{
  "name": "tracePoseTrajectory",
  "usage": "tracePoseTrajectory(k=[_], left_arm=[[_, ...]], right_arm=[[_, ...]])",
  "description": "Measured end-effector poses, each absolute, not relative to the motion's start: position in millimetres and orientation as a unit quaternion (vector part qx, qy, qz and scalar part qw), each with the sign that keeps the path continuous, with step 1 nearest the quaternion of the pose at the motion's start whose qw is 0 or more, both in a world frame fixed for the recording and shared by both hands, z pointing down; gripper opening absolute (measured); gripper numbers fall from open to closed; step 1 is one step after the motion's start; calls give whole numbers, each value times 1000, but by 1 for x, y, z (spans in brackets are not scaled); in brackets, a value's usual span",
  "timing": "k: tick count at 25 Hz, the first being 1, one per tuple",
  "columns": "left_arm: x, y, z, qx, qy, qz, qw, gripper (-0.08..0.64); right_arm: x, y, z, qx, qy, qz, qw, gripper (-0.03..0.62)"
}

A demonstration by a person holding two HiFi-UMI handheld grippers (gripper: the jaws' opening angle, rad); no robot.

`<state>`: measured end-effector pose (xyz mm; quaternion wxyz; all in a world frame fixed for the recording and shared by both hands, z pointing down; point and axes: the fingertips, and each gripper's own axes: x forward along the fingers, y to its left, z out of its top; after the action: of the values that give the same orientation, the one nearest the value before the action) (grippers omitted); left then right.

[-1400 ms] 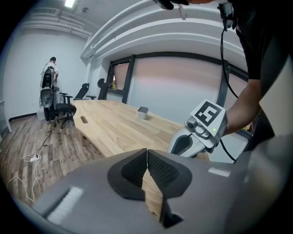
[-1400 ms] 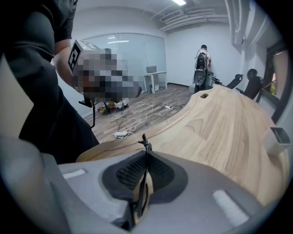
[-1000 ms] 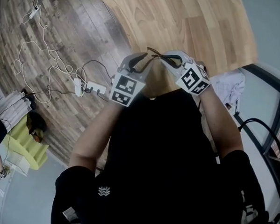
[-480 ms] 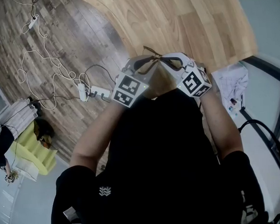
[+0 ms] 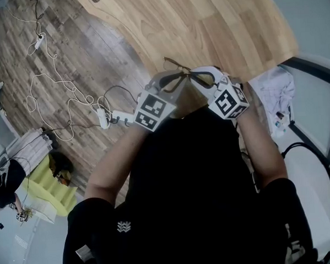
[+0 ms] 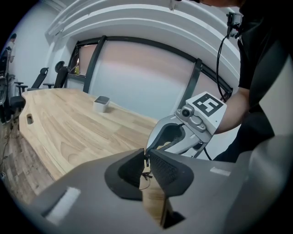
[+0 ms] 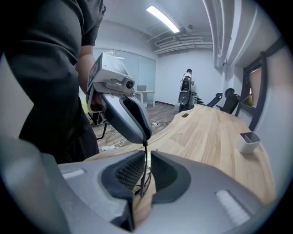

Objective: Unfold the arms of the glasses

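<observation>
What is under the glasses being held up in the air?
Only the light wooden table, bare right beneath the glasses, which hang clear of it. Its near edge cannot be seen: the person's black shirt covers it.

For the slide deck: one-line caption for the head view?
Left gripper pinches the glasses above the wooden table; right gripper jaws have just been opening, a glasses arm between them.
</observation>
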<state>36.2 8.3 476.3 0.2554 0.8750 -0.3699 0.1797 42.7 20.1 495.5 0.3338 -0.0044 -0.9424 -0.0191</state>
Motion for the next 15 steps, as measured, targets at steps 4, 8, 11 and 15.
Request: tracePoseTrajectory(k=[4, 8, 11, 15], left_arm=[[48, 10, 468, 884, -353, 184, 245, 44], [57, 12, 461, 892, -338, 187, 235, 44], [65, 15, 457, 897, -326, 190, 230, 44], [76, 22, 452, 904, -309, 192, 225, 44]], right_arm=[[58, 18, 488, 15, -940, -19, 341, 32], [76, 17, 487, 34, -937, -12, 347, 34], [89, 16, 489, 53, -935, -3, 350, 34], [101, 16, 489, 79, -936, 14, 342, 34]])
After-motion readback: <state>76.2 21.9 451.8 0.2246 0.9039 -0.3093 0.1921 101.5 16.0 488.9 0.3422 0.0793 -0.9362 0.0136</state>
